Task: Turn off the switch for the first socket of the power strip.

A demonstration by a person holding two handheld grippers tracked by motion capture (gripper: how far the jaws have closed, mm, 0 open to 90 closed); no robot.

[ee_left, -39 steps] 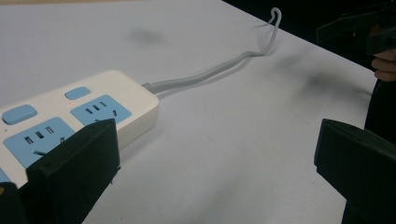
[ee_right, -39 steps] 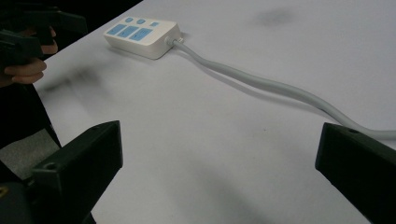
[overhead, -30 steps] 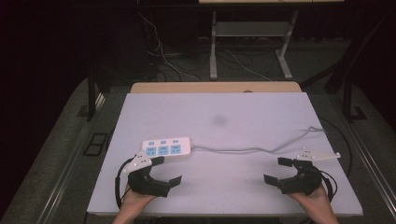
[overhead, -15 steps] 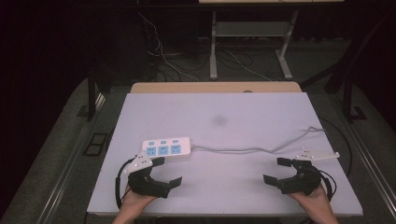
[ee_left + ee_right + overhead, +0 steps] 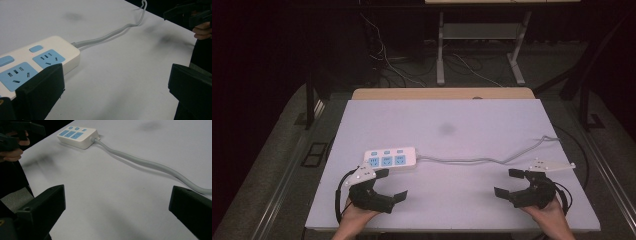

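Observation:
A white power strip (image 5: 391, 159) with blue sockets lies at the left middle of the white table (image 5: 462, 125). Its grey cable (image 5: 482, 160) runs right toward the table's edge. My left gripper (image 5: 391, 185) rests open near the front left, just in front of the strip, nothing between its jaws. In the left gripper view the strip (image 5: 35, 62) sits beside the left jaw and the cable (image 5: 110, 35) runs away from it. My right gripper (image 5: 510, 183) stands open at the front right, holding nothing. The right gripper view shows the strip (image 5: 76, 136) far off and the cable (image 5: 150, 165) crossing.
A small grey smudge (image 5: 446, 129) marks the table's middle. Beyond the far edge stand a metal table frame (image 5: 482, 45) and loose cables (image 5: 387, 55) on the dark floor. The other hand (image 5: 201, 30) appears at the left gripper view's top right.

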